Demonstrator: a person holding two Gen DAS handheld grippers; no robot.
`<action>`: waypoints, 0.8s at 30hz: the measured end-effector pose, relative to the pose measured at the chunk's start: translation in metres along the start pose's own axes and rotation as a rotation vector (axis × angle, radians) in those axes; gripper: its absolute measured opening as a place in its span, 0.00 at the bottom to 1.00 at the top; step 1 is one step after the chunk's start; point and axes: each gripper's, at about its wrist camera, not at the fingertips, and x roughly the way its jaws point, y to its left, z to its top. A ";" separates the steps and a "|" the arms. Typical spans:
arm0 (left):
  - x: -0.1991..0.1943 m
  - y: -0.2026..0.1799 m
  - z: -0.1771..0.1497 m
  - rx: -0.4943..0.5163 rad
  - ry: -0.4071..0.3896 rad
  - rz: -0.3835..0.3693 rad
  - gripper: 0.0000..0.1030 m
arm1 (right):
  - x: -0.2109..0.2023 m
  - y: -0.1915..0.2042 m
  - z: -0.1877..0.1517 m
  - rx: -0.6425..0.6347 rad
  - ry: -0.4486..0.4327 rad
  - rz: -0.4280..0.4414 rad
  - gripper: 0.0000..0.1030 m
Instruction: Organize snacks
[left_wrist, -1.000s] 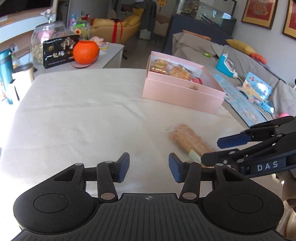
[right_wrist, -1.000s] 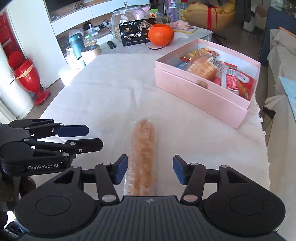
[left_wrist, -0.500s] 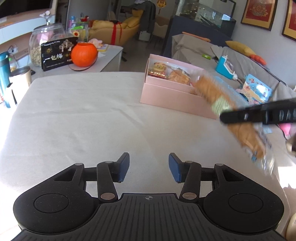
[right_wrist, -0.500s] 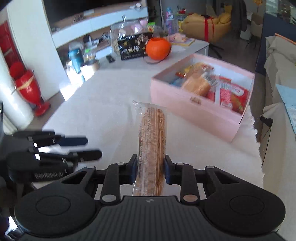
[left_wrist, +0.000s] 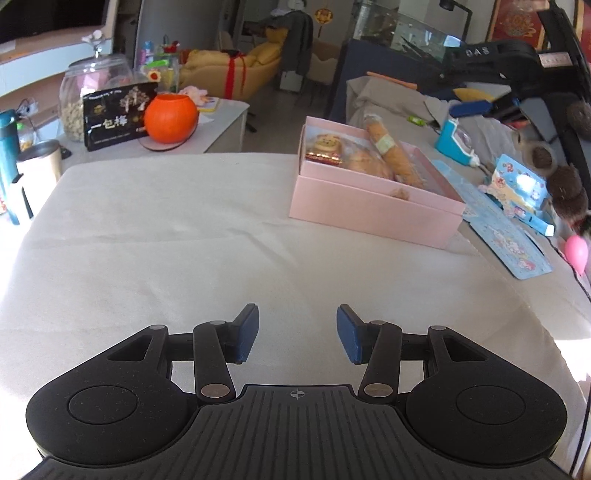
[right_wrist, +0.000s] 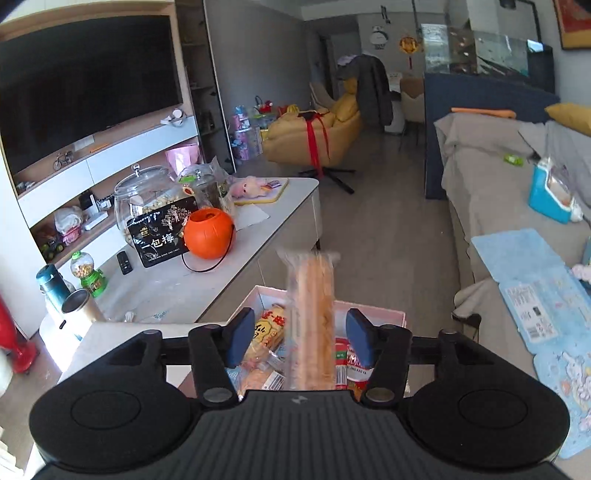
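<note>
Since the earlier frames, the long wrapped biscuit pack (left_wrist: 393, 149) has left the table cloth, where it lay a second ago, and now it is at the pink box (left_wrist: 373, 214), while the right hand-held gripper (right_wrist: 297, 341) has gone up above that box. Its jaws, which pinched the pack half a second ago, have just been opening; the pack (right_wrist: 312, 325) is between them, blurred, and the blue pads stand clear of it on both sides. In the left wrist view the pack lies slanted over the other snacks, with its far end sticking over the back rim of the box. Under it in the box are a yellow-red packet (right_wrist: 269, 326), a round bread in clear wrap (left_wrist: 369, 162) and a red packet (right_wrist: 354, 363). The left hand-held gripper (left_wrist: 297, 334) is low over the bare cloth of the table (left_wrist: 166, 236), half open with nothing between its pads. Beyond the table, on a white side cabinet (right_wrist: 266, 221), stand an orange pumpkin bucket (left_wrist: 170, 118), a black box with Chinese letters (left_wrist: 118, 116) and a glass jar (left_wrist: 92, 88). To the right of the table is a grey sofa (right_wrist: 491, 162) with a blue toy case (left_wrist: 452, 136) on it.
</note>
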 end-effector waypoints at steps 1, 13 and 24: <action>0.002 0.004 -0.001 -0.007 -0.003 0.005 0.50 | 0.000 -0.003 -0.008 0.010 0.008 0.013 0.63; 0.013 -0.010 -0.020 0.048 -0.016 0.040 0.50 | -0.035 0.041 -0.188 -0.091 0.165 -0.007 0.73; 0.021 -0.039 -0.032 0.158 -0.066 0.124 0.54 | -0.026 0.045 -0.220 -0.062 0.169 -0.178 1.00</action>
